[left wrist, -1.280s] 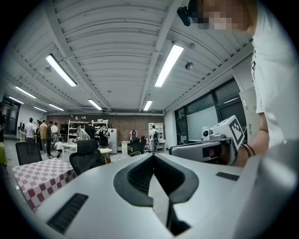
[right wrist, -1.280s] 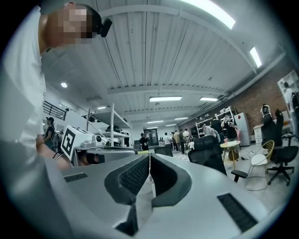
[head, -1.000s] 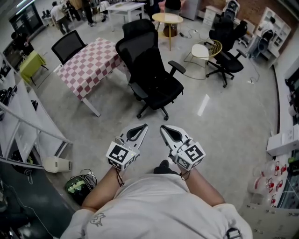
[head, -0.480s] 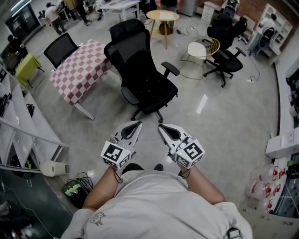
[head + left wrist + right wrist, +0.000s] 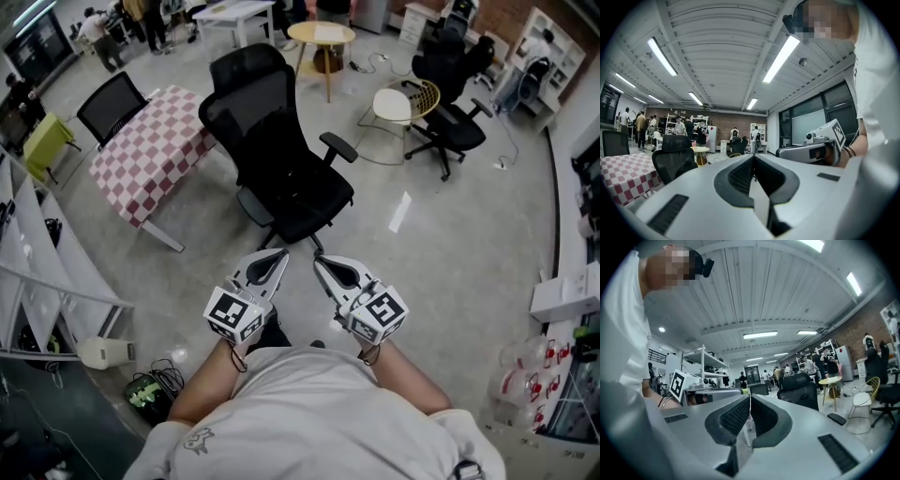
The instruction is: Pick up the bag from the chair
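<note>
A black office chair stands on the grey floor just ahead of me. A dark bag leans on its seat against the backrest, and black on black makes its outline hard to pick out. My left gripper and right gripper are held side by side at waist height, short of the chair's base. Both are shut with nothing between the jaws. In the left gripper view the left gripper points past the chair. In the right gripper view the right gripper has the chair to its right.
A red-checkered table and a black side chair stand left of the office chair. Behind it are a round wooden table, a white wire chair and another black office chair. White shelving lines the left side.
The office chair has drawn nearer and lower in the head view as the person steps toward it. Both grippers stay shut and side by side.
</note>
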A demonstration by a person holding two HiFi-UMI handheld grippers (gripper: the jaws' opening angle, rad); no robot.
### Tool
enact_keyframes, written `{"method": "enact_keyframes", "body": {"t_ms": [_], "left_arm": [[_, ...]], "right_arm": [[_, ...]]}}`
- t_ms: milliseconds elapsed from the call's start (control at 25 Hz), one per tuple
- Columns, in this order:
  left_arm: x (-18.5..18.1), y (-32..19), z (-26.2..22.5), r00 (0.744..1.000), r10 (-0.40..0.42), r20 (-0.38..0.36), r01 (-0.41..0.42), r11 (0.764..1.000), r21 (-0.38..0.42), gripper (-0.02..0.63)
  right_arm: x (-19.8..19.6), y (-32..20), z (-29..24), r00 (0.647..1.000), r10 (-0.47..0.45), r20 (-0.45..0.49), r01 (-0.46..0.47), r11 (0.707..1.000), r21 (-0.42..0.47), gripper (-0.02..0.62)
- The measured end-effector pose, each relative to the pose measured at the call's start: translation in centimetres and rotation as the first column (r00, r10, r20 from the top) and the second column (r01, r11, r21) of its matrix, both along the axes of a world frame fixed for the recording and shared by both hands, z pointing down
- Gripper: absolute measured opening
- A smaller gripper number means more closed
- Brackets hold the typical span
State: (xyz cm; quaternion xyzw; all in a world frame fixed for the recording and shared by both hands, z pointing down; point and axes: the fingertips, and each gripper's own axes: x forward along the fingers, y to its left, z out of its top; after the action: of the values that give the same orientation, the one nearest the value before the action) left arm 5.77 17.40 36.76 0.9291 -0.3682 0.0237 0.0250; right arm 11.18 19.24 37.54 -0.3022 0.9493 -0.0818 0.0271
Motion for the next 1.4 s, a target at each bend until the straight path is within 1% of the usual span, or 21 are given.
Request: {"method": "enact_keyframes", "body": {"t_ms": [120, 280, 400, 560, 680, 720, 800, 880, 1040, 1240, 1400], "left_arm": [[-1.0, -2.1, 0.0, 1.000, -0.002, -0.005, 0.002, 1.000, 0.004, 0.012], [-3.2, -5.3, -0.2, 1.000, 0.013, -0.009, -0.013, 1.000, 0.007, 0.012], [-5.8, -8.1, -0.3, 1.000, 0.024, -0.013, -0.024, 1.000, 0.007, 0.012], [-8.5, -11.1, -0.4, 0.999, 0.045, 0.014, -0.045, 0.999, 0.010, 0.012], [-10.5, -13.2, -1.4, 0.998, 0.063, -0.018, -0.063, 0.998, -0.004, 0.012], [-11.2, -13.9, -1.7, 0.998, 0.063, -0.016, -0.063, 0.998, 0.000, 0.012], [-12.4, -15.0, -2.1, 0.998, 0.067, 0.022, -0.068, 0.997, 0.027, 0.012], [-13.1, -15.7, -2.3, 0.995, 0.085, 0.051, -0.087, 0.995, 0.045, 0.012], [-14.2, -17.4, -1.9, 0.993, 0.108, 0.055, -0.110, 0.993, 0.038, 0.012], [-15.2, -19.5, -1.6, 0.991, 0.107, 0.078, -0.111, 0.992, 0.052, 0.012], [-15.5, -21.2, -1.0, 0.991, 0.097, 0.097, -0.102, 0.994, 0.048, 0.012]], "right_arm": [[-0.9, -2.2, 0.0, 1.000, 0.013, 0.002, -0.013, 1.000, -0.010, 0.034], [-3.2, -5.2, -0.1, 1.000, 0.010, -0.009, -0.010, 1.000, -0.004, 0.034], [-5.5, -7.9, -0.1, 1.000, 0.011, -0.005, -0.011, 1.000, -0.004, 0.034], [-8.9, -11.1, -1.0, 1.000, 0.018, -0.009, -0.017, 1.000, 0.007, 0.034], [-11.1, -13.2, -2.0, 1.000, 0.026, -0.005, -0.026, 1.000, 0.014, 0.034], [-11.7, -13.8, -2.2, 1.000, 0.030, -0.004, -0.030, 0.999, 0.017, 0.034], [-12.9, -14.8, -2.4, 0.999, 0.040, -0.007, -0.039, 0.999, 0.021, 0.034], [-13.9, -15.9, -2.3, 0.999, 0.051, -0.012, -0.051, 0.999, 0.018, 0.034], [-15.3, -17.7, -2.0, 0.998, 0.065, -0.006, -0.065, 0.998, 0.005, 0.034], [-16.5, -20.2, -1.7, 0.998, 0.067, -0.016, -0.067, 0.998, 0.006, 0.034], [-16.8, -22.6, -1.2, 0.998, 0.059, 0.000, -0.059, 0.998, -0.003, 0.034]]}}
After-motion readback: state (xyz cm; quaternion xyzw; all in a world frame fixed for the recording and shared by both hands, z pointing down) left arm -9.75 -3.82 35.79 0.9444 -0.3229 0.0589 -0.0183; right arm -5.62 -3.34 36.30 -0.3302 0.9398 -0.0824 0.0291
